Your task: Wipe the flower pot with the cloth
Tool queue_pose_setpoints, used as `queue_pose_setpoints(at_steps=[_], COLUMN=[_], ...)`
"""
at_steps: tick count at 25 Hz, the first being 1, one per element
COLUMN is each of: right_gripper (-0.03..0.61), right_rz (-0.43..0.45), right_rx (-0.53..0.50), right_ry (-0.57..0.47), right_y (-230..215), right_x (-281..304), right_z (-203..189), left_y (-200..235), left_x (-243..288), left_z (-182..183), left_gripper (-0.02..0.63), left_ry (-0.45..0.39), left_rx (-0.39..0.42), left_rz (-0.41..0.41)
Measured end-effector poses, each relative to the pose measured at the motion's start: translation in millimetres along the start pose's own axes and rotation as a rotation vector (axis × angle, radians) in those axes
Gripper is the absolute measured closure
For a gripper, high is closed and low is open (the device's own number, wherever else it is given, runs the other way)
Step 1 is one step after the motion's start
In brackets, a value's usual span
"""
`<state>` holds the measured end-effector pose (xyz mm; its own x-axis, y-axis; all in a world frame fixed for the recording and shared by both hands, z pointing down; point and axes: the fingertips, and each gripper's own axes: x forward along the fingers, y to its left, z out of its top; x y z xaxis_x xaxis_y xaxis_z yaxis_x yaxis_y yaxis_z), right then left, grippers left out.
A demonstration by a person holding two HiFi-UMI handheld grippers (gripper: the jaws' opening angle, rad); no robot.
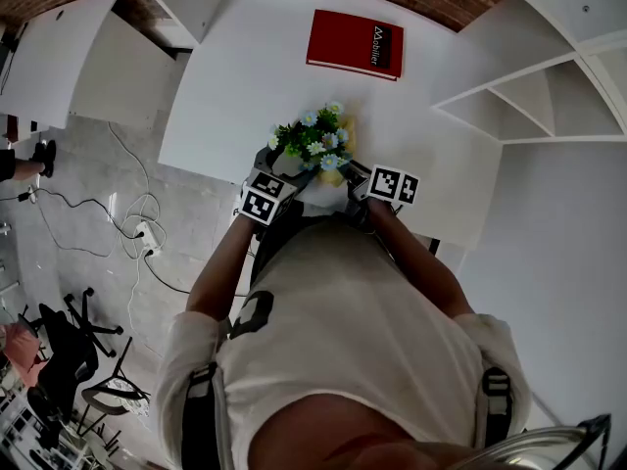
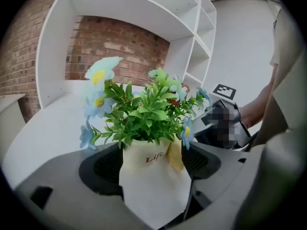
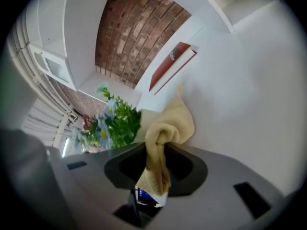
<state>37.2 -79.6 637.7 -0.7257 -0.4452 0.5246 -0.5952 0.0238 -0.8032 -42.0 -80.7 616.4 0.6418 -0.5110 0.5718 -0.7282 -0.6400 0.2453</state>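
Near the front edge of the white table [image 1: 245, 67], you gripped the flower pot [image 2: 152, 188] with your left gripper [image 2: 152, 163]. Its jaws were pressed against both sides of the cream pot. The pot was upright, with green leaves and pale blue flowers [image 2: 144, 110] rising from it. I could not tell whether its base rested on the table. Your right gripper [image 3: 156, 166] was clamped on the yellow cloth [image 3: 169, 127], and the bunched end stuck out past the jaws. That end lay against the side of the pot, just below the leaves. A red book [image 1: 355, 43] lay flat near the far edge of the table, well apart from the pot.
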Motion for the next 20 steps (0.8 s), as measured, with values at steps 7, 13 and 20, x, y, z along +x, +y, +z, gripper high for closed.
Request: queue_pose_setpoints(at_steps=[7,13,20], right_gripper=[0.462,0.462,0.462], right_rz=[-0.029,0.021,0.041], right_rx=[-0.006,-0.017,-0.045], right_ry=[0.057,-0.001,-0.062], right_y=[-14.8,1.6,15.7], right_x=[3.2,-7.9,-13.9], right_z=[-16.0,6.4,25.1], left_y=[0.8,12.6,-4.1], left_x=[-4.3,-1.5,2.9], left_z=[1.3,8.5,6.4], left_gripper=[0.244,0.244,0.244], left_ry=[0.001,0.015,-0.001], left_rx=[0.017,0.069,0.048], left_rz=[-0.004,-0.080,-0.102])
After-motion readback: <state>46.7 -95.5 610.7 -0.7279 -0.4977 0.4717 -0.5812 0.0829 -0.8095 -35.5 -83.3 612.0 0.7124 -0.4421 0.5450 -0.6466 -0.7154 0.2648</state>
